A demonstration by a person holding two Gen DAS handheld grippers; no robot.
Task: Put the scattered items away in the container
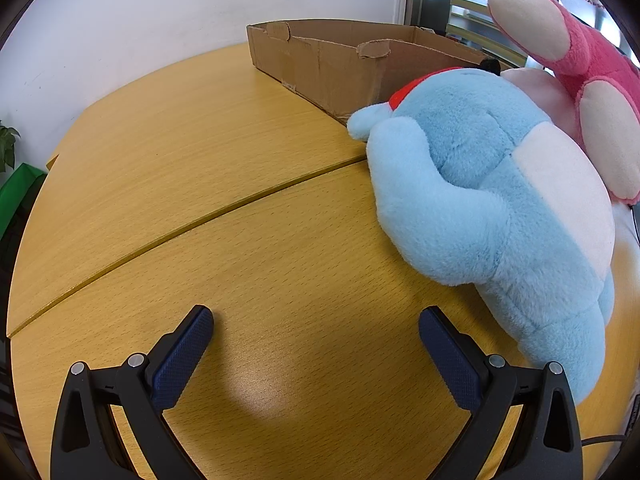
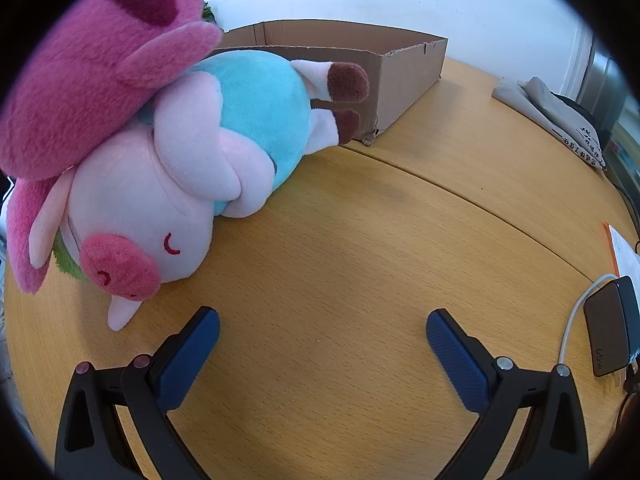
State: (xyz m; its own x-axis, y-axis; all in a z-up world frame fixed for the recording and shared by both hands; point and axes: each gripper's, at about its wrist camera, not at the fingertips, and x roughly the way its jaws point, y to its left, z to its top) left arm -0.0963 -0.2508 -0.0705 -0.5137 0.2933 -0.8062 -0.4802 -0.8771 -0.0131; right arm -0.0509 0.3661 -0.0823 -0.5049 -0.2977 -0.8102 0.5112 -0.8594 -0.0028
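A light blue plush toy (image 1: 492,200) with a white belly and red collar lies on the wooden table (image 1: 200,160), right of my left gripper (image 1: 316,320), which is open and empty. Behind it leans a pink plush (image 1: 580,52), and a low cardboard box (image 1: 332,60) stands at the back. In the right wrist view a pink pig plush (image 2: 160,184) in a turquoise outfit lies on its side under a magenta plush (image 2: 100,72), in front of the cardboard box (image 2: 404,76). My right gripper (image 2: 322,322) hovers open just right of the pig's snout, holding nothing.
A black power adapter (image 2: 608,328) with a white cable and an orange-edged paper (image 2: 622,256) lie at the table's right edge. A grey folded bag (image 2: 552,112) rests at the far right. A seam crosses the tabletop. A green object (image 1: 16,196) sits off the left edge.
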